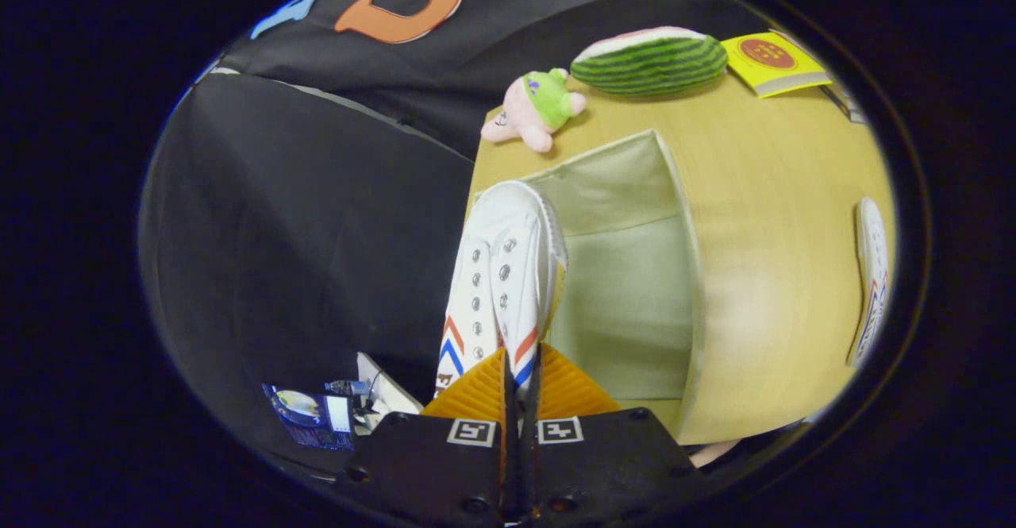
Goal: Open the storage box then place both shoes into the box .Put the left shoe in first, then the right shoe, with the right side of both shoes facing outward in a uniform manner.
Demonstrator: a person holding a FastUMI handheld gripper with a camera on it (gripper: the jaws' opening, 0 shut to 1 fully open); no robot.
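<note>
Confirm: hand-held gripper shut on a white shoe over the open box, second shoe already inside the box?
Wrong on the second shoe: in the gripper view it lies on the table, outside the box. The hand-held gripper is shut on the white shoe.

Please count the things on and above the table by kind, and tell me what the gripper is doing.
Shoes: 2, one held over the box, one on the table
Box: 1, open
Plush toys: 2, pink doll, watermelon
Yellow book: 1
Total: 6
The gripper has its jaws shut on the held shoe.
</note>
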